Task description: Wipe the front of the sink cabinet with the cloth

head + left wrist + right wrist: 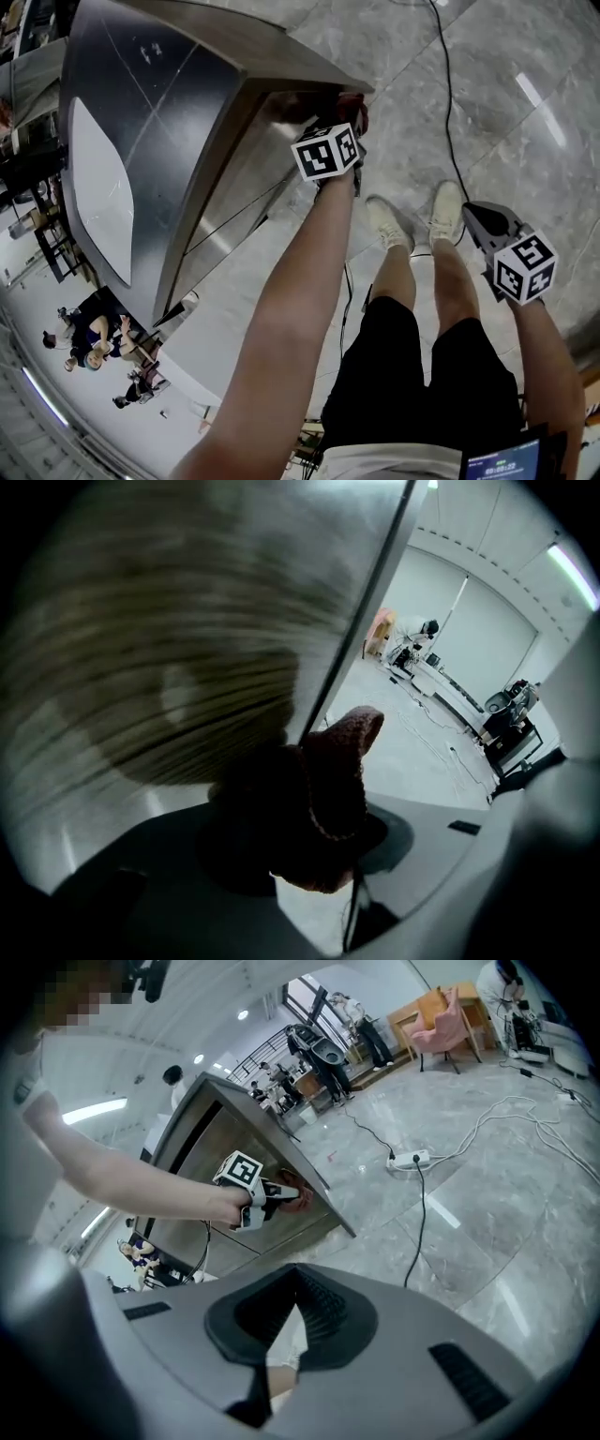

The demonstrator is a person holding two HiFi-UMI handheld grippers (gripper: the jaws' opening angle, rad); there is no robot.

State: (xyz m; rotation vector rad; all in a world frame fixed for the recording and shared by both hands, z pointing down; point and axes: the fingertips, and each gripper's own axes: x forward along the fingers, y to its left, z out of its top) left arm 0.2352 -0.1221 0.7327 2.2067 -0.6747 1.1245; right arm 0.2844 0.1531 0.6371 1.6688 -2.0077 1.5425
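Up near the top corner of the sink cabinet front, my left claw is clamped on the dark red cloth, which sits right against the metal panel. My right claw hangs over the floor, jaws closed with nothing in them.

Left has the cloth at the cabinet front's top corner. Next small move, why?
Probably sweep the left gripper along the cabinet front, cloth pressed on: it is clamped at one upper corner, and the rest of the panel lies beside it.
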